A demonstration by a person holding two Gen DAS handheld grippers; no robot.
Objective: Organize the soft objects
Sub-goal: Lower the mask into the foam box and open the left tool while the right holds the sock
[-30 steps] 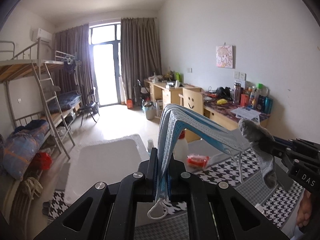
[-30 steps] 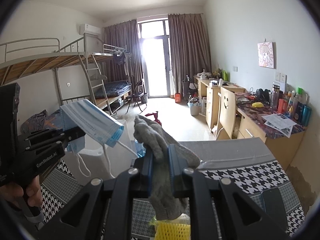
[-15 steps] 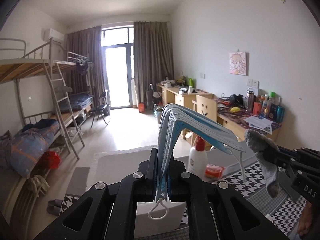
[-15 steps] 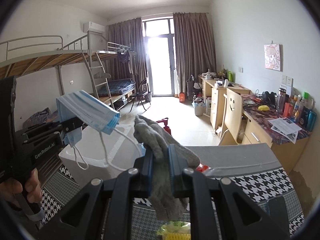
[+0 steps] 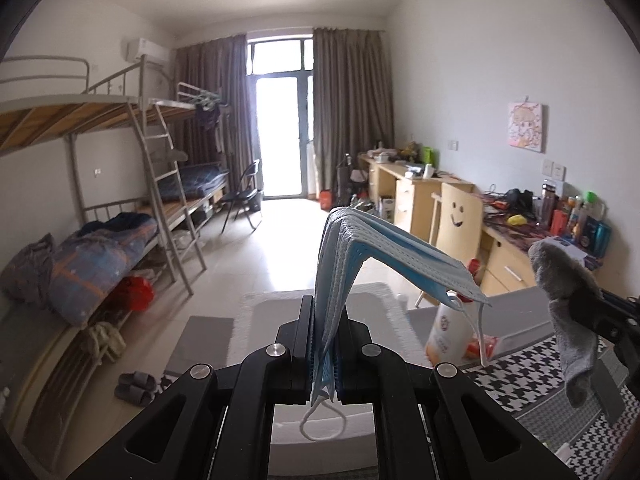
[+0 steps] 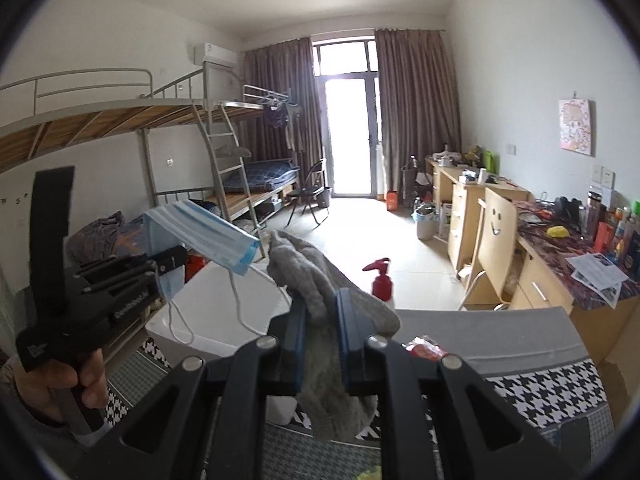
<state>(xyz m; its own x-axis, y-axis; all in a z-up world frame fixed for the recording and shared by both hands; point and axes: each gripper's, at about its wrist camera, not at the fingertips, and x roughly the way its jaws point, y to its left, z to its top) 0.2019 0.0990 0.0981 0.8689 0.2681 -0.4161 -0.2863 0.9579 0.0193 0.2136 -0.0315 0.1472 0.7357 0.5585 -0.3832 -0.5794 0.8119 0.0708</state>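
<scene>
Now | face mask [image 5: 360,256] clamped in left tool [image 5: 323,344] | sock [image 6: 320,320] clamped in right tool [image 6: 322,340]

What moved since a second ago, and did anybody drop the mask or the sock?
Both tools went up and away from the table, so the white bin sits lower in view. Nothing dropped: the left tool still pinches the blue mask, the right tool the grey sock.

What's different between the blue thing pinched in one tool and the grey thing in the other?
The face mask is pale blue, thin and pleated, folded over with white ear loops dangling; the grey sock is thick, fuzzy and crumpled, with no loops. The mask keeps a stiff, tent-like shape above the left tool, while the sock droops limply through the right tool. Both are soft items, each clamped between a tool's pads above the table.
</scene>
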